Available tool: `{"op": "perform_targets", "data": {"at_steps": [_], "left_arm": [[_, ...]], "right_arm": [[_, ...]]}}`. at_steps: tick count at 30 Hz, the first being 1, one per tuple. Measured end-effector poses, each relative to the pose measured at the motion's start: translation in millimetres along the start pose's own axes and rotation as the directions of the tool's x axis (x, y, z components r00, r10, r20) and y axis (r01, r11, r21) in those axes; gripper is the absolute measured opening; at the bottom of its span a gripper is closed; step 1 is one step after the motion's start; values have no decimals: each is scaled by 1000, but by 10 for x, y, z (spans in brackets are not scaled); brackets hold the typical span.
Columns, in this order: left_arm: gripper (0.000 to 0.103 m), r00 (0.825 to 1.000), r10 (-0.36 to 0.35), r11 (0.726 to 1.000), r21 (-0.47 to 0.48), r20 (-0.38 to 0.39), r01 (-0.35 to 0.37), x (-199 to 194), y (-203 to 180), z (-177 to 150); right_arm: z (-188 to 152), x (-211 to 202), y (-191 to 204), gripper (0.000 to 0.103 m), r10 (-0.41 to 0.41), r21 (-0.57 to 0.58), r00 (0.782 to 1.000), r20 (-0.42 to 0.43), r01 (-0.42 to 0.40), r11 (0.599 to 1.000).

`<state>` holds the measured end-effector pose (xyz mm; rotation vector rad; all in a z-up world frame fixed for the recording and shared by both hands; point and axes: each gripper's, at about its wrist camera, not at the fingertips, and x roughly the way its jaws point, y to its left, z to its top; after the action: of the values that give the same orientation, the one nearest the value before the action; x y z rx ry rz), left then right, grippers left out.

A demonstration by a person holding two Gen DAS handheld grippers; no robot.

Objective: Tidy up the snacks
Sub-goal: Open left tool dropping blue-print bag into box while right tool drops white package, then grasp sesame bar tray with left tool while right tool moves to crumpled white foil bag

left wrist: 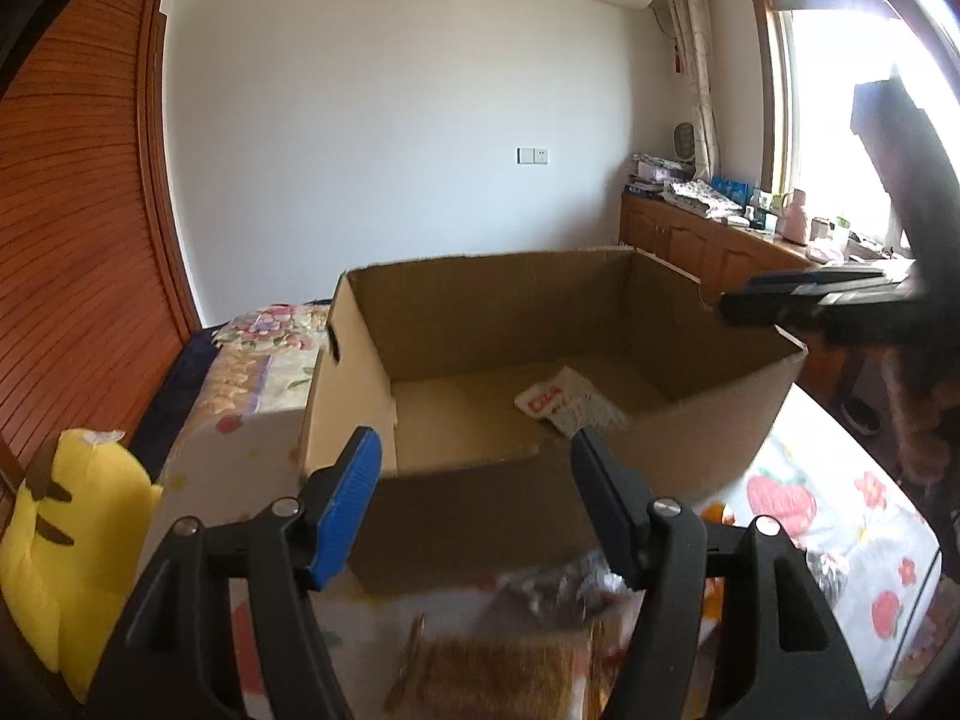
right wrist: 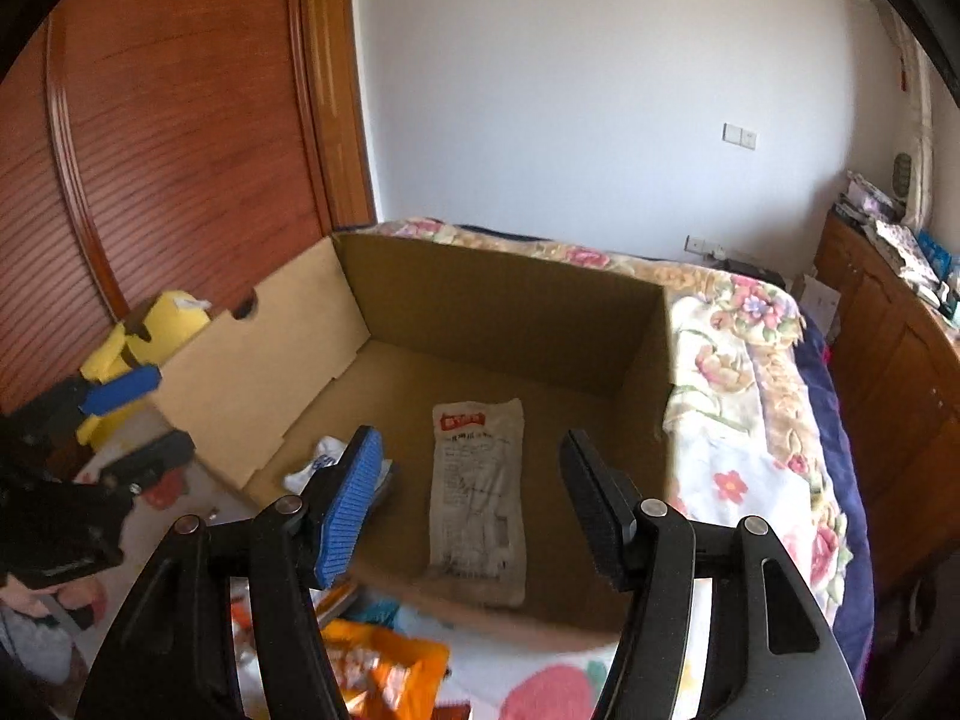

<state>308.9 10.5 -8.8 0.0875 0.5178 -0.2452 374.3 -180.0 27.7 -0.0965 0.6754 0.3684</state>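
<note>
Left gripper [left wrist: 474, 468] jaws spread apart, nothing between the pads, nothing touched; it hovers just outside the near wall of the open cardboard box [left wrist: 480, 498], aimed down into it. Below it on the floral bedspread [left wrist: 840, 516] lie blurred snack packs, a brown one [left wrist: 498, 669] nearest the lens, not gripped.

Right gripper [right wrist: 471, 468] also parted and empty, pads clear of everything; it hangs above the box's near edge, over the box floor. In the left wrist view it shows as a dark shape at the right [left wrist: 780, 300], above the box's right wall.

Inside the box: a flat white snack packet with a red label [right wrist: 478, 498] lies lengthwise on the floor, between the right gripper's fingers in that view but well below them, untouched. A smaller white and blue packet [right wrist: 321, 462] sits in the box's near left corner, partly hidden behind the blue pad [right wrist: 351, 504].

Orange snack bag [right wrist: 384, 672] lies on the bedspread outside the box, just in front of its near wall. Yellow plush toy [left wrist: 72, 546] sits left of the box
</note>
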Motion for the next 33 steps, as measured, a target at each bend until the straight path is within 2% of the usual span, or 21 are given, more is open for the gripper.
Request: {"op": "perform_targets", "data": {"at_steps": [5,12,22,26,30,33], "left_arm": [[67,1000,17,1000,-13,-24,-17,-125,-5,-249],[67,998,29,999,-24,-62,-31,-215,-1,-581],[68,997,39,996,-78,-73,-45,-236,28,-821],[69,997,41,997,-70,-59,-45,-272,-11,-840],[69,997,48,997,-59,-58,-52,-283,-31,-842],[70,997,58,997,-51,-57,-61,-279,-45,-837]], "right_arm": [[-223,-366,-14,63,1,17,1000,17,-1,1000],[-729,-599,-32,63,-3,49,1000,-30,5,999],[-1494,-525,-17,64,10,95,992,-125,2,995],[-1682,-471,-24,68,14,112,990,-142,2,994],[-1806,-417,-29,77,37,135,988,-153,-17,991],[-1854,-372,-12,78,40,129,986,-160,-20,991]]}}
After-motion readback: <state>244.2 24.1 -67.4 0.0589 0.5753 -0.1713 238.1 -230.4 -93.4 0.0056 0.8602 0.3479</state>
